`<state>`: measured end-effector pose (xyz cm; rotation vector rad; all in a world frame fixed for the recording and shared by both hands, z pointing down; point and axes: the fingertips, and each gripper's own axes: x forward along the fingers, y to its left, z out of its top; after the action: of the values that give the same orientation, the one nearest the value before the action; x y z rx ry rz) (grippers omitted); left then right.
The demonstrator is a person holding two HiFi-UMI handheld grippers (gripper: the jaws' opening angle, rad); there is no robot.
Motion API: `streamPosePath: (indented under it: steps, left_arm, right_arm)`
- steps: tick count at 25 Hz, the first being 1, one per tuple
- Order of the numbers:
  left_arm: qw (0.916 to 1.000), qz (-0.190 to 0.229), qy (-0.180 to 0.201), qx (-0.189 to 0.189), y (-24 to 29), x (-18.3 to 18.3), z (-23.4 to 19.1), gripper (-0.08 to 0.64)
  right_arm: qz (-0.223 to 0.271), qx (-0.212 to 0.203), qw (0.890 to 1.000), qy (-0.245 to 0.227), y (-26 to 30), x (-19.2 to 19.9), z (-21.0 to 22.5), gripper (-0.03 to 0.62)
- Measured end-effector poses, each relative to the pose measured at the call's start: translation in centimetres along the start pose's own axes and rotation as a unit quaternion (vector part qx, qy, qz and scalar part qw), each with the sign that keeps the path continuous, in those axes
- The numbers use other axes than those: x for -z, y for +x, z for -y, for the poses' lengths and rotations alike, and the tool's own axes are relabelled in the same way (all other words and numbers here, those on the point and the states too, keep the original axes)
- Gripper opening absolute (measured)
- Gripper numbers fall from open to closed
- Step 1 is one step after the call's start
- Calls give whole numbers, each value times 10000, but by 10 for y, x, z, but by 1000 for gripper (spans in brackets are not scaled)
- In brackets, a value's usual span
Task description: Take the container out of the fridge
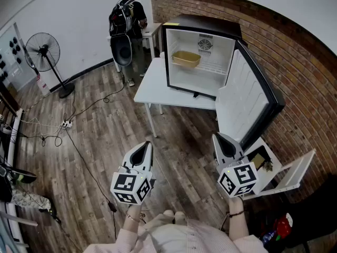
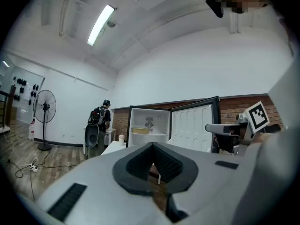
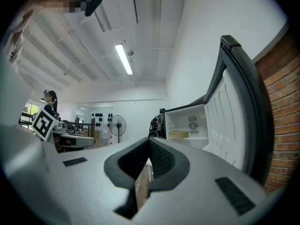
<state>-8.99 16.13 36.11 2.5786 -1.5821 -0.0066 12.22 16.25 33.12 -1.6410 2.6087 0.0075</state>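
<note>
Since mini fridge [image 1: 206, 27] door [image 1: 243, 98] stands open, tan container [image 1: 186, 59] on shelf [image 1: 213, 67] at 12 o'clock looks reachable, well apart. My left claw [image 1: 144, 147] and right claw [image 1: 223, 140] closed, empty, level for approach.

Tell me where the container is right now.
In the head view, the tan container sits on the shelf at the left inside the open fridge, which stands on the white table by the brick wall.
</note>
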Motion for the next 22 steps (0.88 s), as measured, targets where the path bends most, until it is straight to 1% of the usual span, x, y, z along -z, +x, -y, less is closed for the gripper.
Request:
streamPosePath:
  steps: [6,9,14,15,17,21,22]
  left_arm:
    - [10000,-16,-18,5,1,1,4,-6]
    - [10000,-32,-34,17,3,3,7,-6]
    - [10000,-54,-34,37,7,7,14,-6]
    - [10000,-52,-34,32,8,7,15,-6]
    - [10000,-45,-36,7,10,8,16,-6]
    - [9999,-80,-45,-53,13,13,18,-6]
    - [9999,-91,-43,-65,13,14,19,-6]
  right_arm:
    - [12,9,10000,60,-2,1,4,2]
    - [113,9,9997,202,0,1,6,3]
    - [91,57,9994,329,4,11,14,3]
    - [103,48,9993,368,5,12,16,20]
    - [95,42,9991,417,6,15,19,20]
    - [30,7,9988,491,9,22,25,91]
    - [16,6,9988,496,10,23,26,95]
